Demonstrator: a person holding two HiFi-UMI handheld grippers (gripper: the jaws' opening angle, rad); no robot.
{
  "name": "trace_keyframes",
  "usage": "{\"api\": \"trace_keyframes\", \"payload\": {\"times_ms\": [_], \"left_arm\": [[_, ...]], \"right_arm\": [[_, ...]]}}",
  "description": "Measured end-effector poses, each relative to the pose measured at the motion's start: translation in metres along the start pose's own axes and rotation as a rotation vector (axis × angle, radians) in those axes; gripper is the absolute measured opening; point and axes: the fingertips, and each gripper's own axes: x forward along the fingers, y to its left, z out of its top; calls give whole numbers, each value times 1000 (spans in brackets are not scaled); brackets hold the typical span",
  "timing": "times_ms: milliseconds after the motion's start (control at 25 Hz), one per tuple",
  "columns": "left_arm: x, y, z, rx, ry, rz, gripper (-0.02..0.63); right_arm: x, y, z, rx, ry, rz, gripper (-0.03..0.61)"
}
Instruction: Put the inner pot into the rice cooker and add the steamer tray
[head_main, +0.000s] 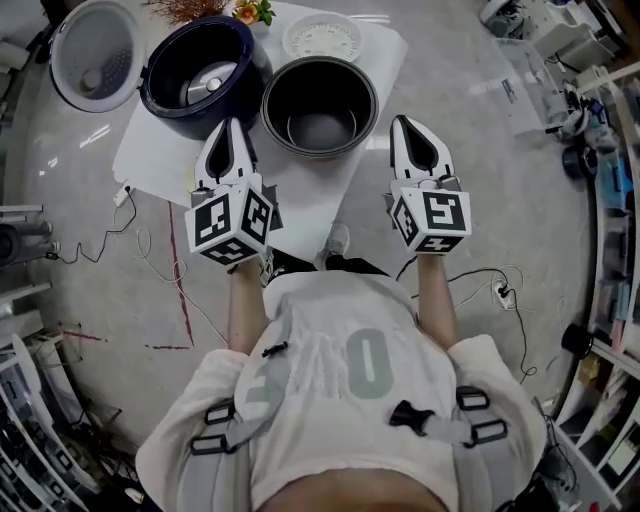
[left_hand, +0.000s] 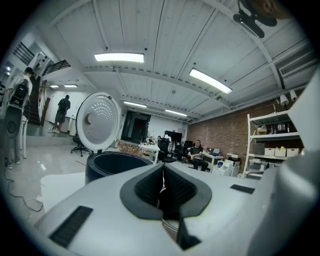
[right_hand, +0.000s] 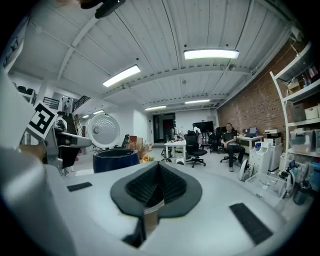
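Head view, looking steeply down. White worktop (head_main: 150, 150) at 12 o'clock of the person.

Rice cooker (head_main: 205, 68): dark blue, standing on the worktop, lid (head_main: 95, 52) swung fully open at its 9 o'clock. Cavity bare; heating plate visible at the bottom.

Inner pot (head_main: 320, 105): dark, upright, mouth up, on the worktop at the cooker's 3 o'clock, just beside it. Not in the cooker.

Steamer tray (head_main: 322, 38): white, perforated, lying flat at the pot's 12 o'clock, near the far edge. Dried flowers (head_main: 250, 12) at the tray's 9 o'clock.

Left tool (head_main: 229, 124): jaws pressed together, nothing between them. Tip sits over the near edge of the worktop, at the cooker's 6 o'clock; contact with anything not seen. Left gripper view confirms the pads closed (left_hand: 163, 170), the cooker (left_hand: 107, 167) and its raised lid (left_hand: 98, 122) ahead at 11 o'clock.

Right tool (head_main: 405, 121): jaws likewise closed and empty, at the pot's 4 o'clock, apart from it. Right gripper view shows the pads meeting (right_hand: 157, 170), the cooker (right_hand: 115, 159) off at 10 o'clock.
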Motion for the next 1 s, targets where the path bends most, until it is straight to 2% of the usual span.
{"api": "trace_keyframes", "payload": {"times_ms": [240, 400, 560, 720, 1000], "left_arm": [[0, 5, -1, -4, -21, 28, 21], [4, 7, 3, 11, -38, 20, 21], [14, 0, 10, 69, -57, 9, 21], [21, -9, 5, 137, -36, -23, 22], [29, -15, 6, 102, -36, -62, 23]], "right_arm": [[15, 6, 1, 7, -22, 33, 9], [18, 11, 8, -12, -45, 31, 9], [22, 8, 13, -7, -64, 23, 9], [25, 9, 16, -10, -73, 26, 9], [29, 6, 22, 5, -87, 19, 9]]}}
